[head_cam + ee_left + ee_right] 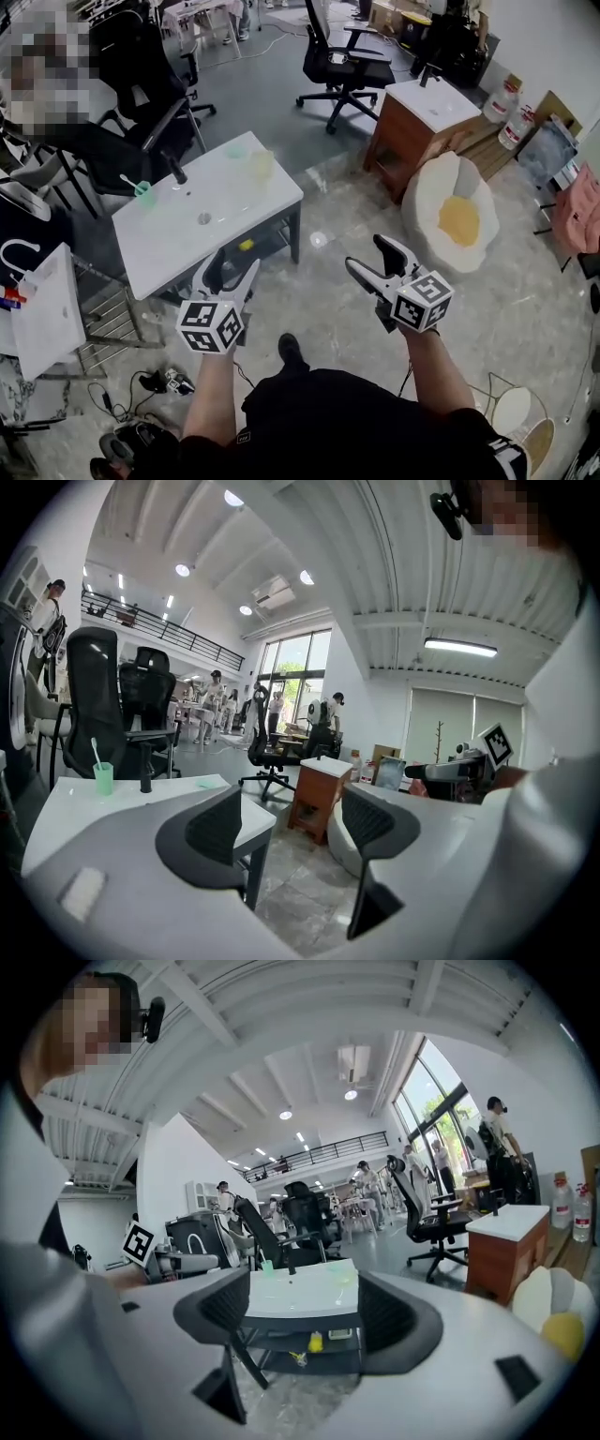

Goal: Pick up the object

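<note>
Short of the white table's (216,220) near edge, left gripper (234,265) and right gripper (367,253) hang with jaws wide and empty; a green cup (143,193) stands near its far left corner.

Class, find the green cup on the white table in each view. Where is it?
Head view: green cup left of centre, at the white table's far-left edge.
Left gripper view: far left, mid-height.
Right gripper view: near centre, slightly left.
Shared landmark: the black post just right of it.
</note>
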`<move>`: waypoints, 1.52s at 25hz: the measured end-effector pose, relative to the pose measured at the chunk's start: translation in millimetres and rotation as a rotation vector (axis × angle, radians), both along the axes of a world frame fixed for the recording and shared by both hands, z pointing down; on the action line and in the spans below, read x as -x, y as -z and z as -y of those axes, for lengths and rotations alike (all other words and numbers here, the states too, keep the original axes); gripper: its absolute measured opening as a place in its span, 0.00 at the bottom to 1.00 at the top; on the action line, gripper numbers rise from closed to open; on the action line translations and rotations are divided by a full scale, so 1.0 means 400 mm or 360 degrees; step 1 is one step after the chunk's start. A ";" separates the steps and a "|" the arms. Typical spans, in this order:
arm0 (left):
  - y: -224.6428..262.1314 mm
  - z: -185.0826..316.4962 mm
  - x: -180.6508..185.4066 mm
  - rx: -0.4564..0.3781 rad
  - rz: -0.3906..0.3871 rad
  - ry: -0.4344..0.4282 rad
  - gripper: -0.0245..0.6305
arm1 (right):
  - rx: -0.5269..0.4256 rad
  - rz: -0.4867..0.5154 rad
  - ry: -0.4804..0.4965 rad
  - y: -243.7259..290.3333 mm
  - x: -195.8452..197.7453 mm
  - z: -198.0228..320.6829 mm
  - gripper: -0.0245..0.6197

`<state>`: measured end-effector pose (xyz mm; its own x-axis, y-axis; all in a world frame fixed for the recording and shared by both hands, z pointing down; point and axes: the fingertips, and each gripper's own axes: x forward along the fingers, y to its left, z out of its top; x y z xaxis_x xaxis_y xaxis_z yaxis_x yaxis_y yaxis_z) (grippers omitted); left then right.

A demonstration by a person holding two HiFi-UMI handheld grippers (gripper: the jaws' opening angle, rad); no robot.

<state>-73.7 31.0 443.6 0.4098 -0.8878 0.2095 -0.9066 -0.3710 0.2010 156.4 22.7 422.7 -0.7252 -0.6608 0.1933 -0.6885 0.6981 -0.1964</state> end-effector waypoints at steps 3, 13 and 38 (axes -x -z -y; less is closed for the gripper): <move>-0.011 0.059 0.034 0.0020 -0.0019 -0.0011 0.53 | 0.0026 -0.0018 0.0008 -0.010 0.044 0.055 0.54; 0.032 0.176 0.149 -0.0059 -0.0042 -0.0049 0.53 | -0.0046 -0.0037 -0.0019 0.048 0.166 0.165 0.54; -0.055 0.503 0.214 0.0125 0.0055 0.0009 0.53 | 0.0084 0.0041 0.0195 -0.050 0.303 0.565 0.54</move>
